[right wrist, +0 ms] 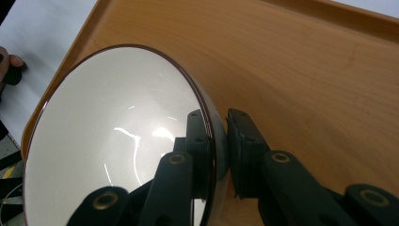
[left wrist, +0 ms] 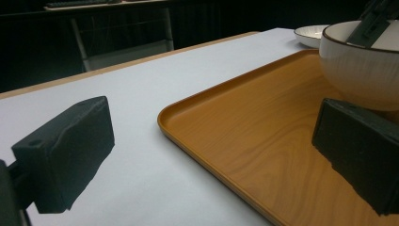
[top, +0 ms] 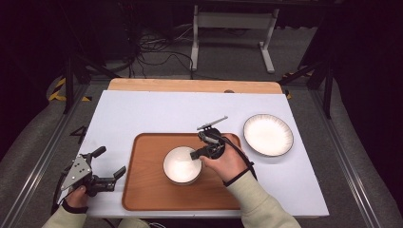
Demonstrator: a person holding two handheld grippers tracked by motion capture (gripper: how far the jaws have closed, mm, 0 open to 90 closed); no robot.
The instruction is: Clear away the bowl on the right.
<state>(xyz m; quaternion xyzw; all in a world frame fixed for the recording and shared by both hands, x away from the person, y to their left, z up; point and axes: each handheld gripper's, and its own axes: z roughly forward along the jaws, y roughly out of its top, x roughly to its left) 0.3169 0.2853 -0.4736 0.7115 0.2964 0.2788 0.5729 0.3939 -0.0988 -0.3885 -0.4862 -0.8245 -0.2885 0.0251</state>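
wooden tray (top: pixel 142 190) under bowl (top: pixel 180 166), right hand-held gripper (top: pixel 199 153) clamping.

Your right gripper (right wrist: pixel 219 155) has matt black plastic fingers (right wrist: pixel 247 141) with brass-coloured rivets. The bowl (top: pixel 181 165) they clamp looks like glazed ceramic: glossy white inside, bright glints on the glaze, and a thin dark rim. Under it, the tray (top: pixel 147 185) shows smooth wood grain with a soft satin sheen. The bench (top: pixel 142 114) has a matt white, paper-like top. The plate (top: pixel 268 135) looks glazed too, finely ribbed. Your left gripper (top: pixel 108 162) is rough-edged matt black.
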